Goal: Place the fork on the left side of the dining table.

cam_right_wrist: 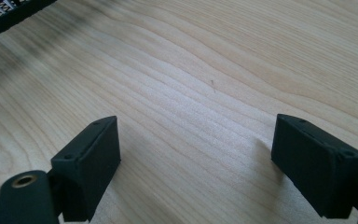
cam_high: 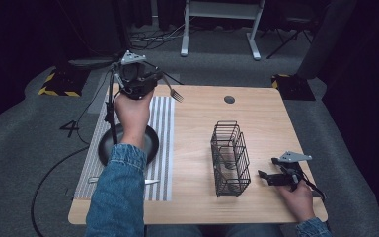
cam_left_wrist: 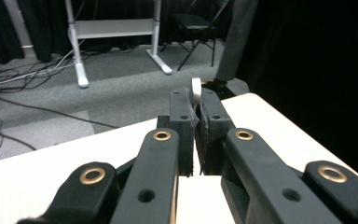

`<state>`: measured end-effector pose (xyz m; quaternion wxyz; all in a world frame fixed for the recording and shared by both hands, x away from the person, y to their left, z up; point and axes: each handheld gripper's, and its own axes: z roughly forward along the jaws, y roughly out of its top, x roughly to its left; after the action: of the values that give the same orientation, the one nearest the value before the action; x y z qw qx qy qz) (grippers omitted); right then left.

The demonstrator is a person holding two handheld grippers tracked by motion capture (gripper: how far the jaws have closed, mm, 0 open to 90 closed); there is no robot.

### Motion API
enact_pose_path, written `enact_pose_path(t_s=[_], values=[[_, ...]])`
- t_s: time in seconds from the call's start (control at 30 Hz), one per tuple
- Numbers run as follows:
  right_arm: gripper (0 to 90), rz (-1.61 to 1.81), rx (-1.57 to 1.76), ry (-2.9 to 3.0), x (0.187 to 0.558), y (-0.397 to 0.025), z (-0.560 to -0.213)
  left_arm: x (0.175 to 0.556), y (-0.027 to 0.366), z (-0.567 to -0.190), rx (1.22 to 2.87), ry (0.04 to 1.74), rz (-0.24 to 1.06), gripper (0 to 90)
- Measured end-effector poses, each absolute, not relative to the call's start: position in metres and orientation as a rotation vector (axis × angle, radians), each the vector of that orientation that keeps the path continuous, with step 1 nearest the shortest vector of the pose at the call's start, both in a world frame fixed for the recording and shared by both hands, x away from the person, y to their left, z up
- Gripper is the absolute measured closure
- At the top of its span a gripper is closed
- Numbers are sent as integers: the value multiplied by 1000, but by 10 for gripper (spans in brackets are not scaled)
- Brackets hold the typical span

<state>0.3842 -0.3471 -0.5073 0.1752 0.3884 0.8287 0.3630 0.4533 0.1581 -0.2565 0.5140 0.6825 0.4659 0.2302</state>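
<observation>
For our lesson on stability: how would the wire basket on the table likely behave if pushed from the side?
The basket stands tall and narrow, so a high sideways push would probably tip it. It is open black wire, so likely light for its size and stiff. On the smooth wooden table, a low push might slide it instead.

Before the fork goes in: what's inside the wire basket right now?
The wire basket on the table looks empty through its mesh; its floor is partly masked by the wires, so a small item could hide. The left gripper holds the fork away over the striped mat.
</observation>
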Motion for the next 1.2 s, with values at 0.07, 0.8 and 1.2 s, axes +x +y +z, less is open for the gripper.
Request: enact_pose_path(t_s=[0.07,0.8,1.2], values=[[160,1029,1102,2347,384,-347,-507,458,167,-259,1636,1148,561,862],[164,1030,1102,2344,384,-347,-507,497,213,-285,1623,1348,530,862],[164,1029,1103,2344,384,-347,-507,509,220,-310,1626,1419,505,862]])
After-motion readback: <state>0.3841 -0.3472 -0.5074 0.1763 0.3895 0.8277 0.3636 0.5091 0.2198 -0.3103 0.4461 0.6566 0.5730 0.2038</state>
